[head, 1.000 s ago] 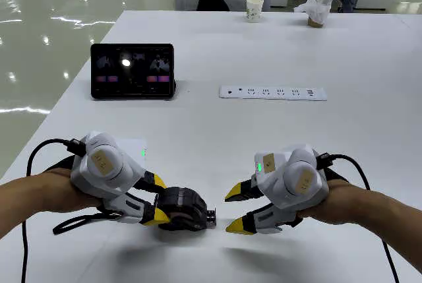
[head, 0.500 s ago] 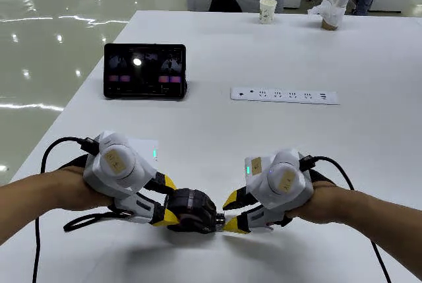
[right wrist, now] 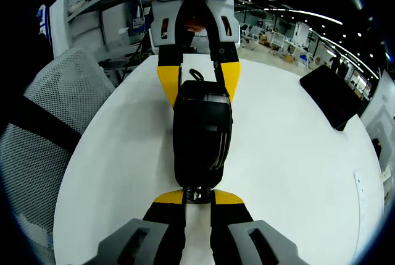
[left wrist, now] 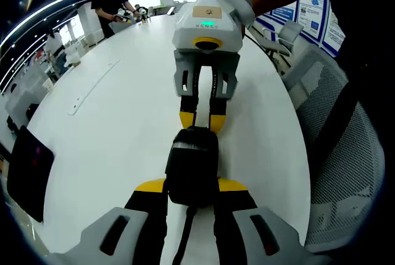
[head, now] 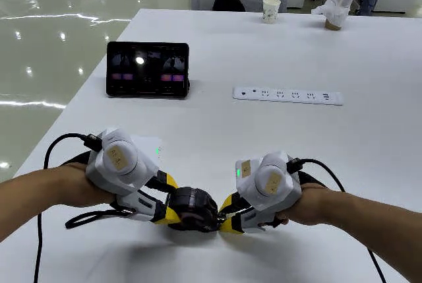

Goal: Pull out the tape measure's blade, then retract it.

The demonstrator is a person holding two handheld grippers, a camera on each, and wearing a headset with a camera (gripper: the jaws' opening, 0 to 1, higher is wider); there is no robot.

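Smooth white desk point(head: 277, 131); near front edge, left tool point(head: 167, 198) clamped across chunky black rubbery tape measure point(head: 193, 209). Right tool point(head: 227, 213), wide and apart a second ago, now brought in, pinched narrow on small metal blade hook point(right wrist: 197, 195). Ready for pull, none begun yet

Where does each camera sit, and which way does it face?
Head view: on the headset, facing forward and down; shows both forearms, left gripper, right gripper, tape measure.
Left gripper view: on the left gripper, looking along its own jaws at the tape measure and right gripper.
Right gripper view: the mirror image, facing the left gripper past its own jaws.
Shared: the tape measure between both grippers.
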